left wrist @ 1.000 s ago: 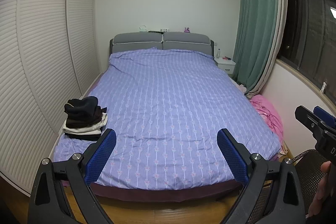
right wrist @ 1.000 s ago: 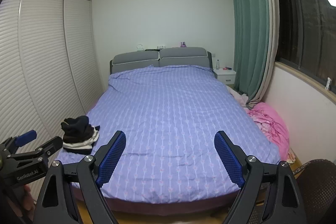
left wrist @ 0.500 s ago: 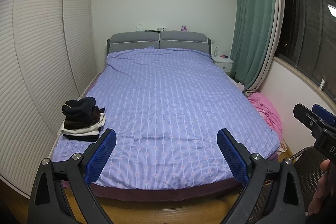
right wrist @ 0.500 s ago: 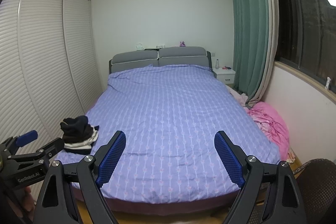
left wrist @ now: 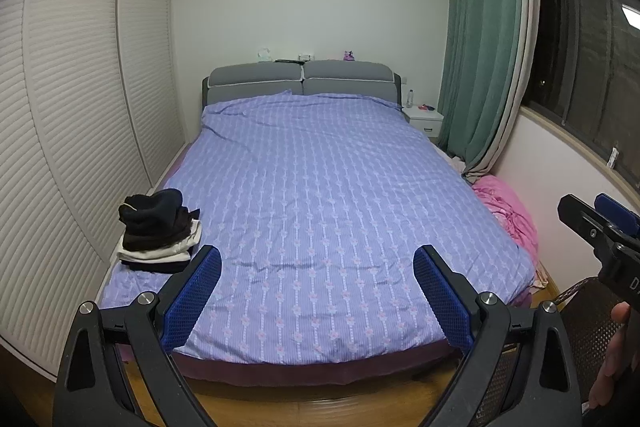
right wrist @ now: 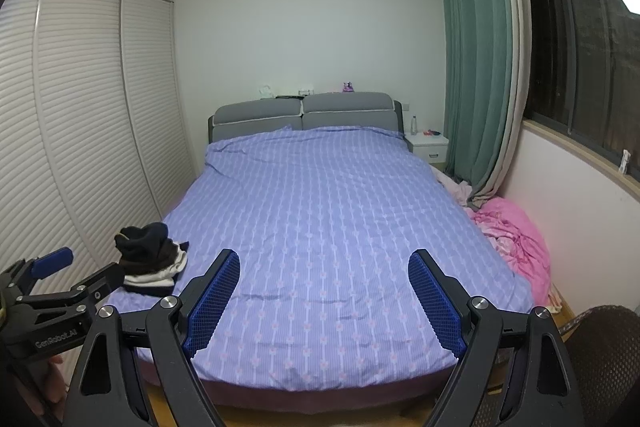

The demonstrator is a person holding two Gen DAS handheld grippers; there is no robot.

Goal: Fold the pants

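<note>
Left gripper (left wrist: 317,263) and right gripper (right wrist: 324,267) both stand with jaws wide apart, holding nothing, before the foot of the bed (left wrist: 320,195). Folded clothes stack (left wrist: 158,231) sits on the bed's near-left corner, well apart from both grippers; which item is pants cannot be told.

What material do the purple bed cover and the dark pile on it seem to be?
The purple patterned bed cover looks like thin matte woven cloth, probably cotton: it shows fine creases. The stack of folded dark and white clothes looks like soft, thick knit or fleece, though this is uncertain.
</note>
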